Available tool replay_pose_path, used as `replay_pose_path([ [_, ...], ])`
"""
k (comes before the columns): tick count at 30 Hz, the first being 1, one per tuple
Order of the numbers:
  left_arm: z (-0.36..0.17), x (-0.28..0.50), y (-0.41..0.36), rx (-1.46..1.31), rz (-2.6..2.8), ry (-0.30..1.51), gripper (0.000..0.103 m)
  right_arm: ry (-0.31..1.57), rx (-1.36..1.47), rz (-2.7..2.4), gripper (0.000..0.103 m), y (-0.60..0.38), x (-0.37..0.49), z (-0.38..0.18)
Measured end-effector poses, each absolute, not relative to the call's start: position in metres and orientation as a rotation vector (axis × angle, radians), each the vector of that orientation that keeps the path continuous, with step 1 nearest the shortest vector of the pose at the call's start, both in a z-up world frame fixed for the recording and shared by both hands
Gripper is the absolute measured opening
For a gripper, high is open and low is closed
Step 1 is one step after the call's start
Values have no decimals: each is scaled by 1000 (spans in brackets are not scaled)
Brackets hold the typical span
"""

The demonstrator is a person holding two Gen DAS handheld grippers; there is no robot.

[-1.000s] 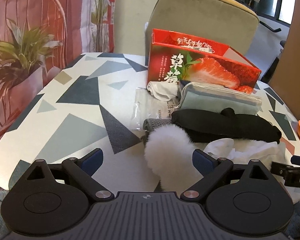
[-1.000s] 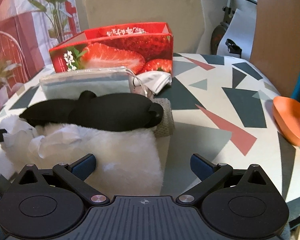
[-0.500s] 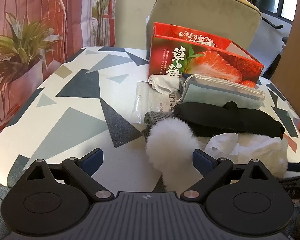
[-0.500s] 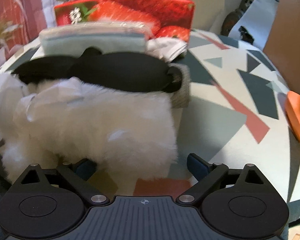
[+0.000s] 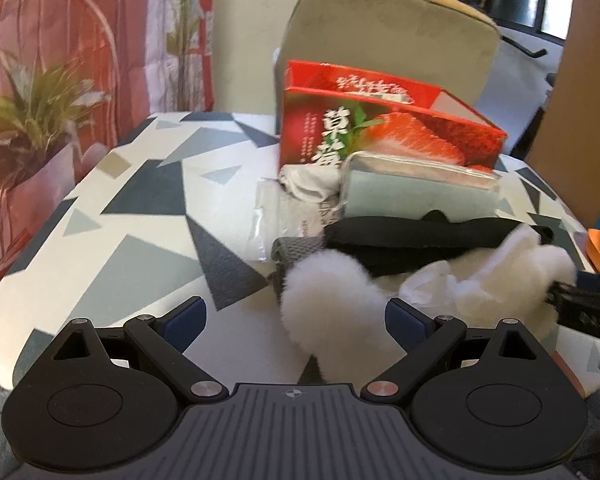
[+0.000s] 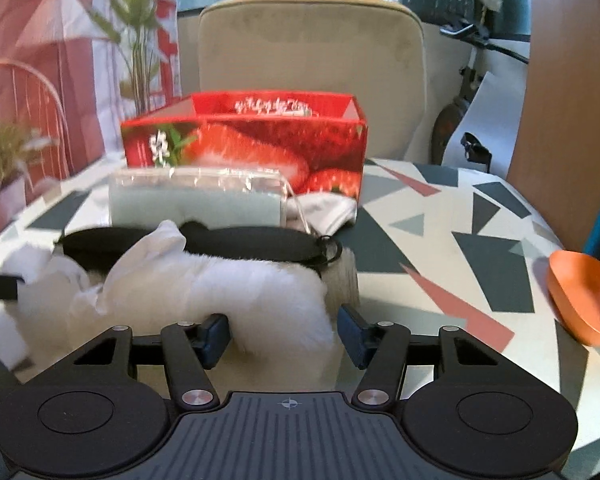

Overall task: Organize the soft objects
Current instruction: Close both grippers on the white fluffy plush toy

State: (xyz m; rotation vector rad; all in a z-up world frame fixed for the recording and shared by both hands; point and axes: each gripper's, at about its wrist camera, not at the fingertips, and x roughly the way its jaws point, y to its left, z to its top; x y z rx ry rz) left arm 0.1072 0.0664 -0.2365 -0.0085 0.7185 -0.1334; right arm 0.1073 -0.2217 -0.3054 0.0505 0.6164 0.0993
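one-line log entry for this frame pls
right gripper: closing on white fluffy item | left gripper: open, idle | strawberry box: open, behind pile

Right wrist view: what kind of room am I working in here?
Probably a home dining or living area: a table with a geometric-print cloth, an upholstered chair pulled up behind it, windows beyond, and a potted plant to the side.

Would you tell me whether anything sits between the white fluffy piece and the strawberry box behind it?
Yes: the black eye mask lies against the white fluffy piece, and the bagged pale cloth sits directly before the strawberry box.
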Motion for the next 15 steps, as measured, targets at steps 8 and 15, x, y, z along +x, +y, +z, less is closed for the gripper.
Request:
replay_pose_path([
  [8, -247, 104, 54, 47, -228, 726, 98, 640, 104, 50, 55, -221, 130, -324],
  [15, -259, 102, 34, 121, -357, 747, 98, 597, 203, 29, 55, -231, 128, -330],
])
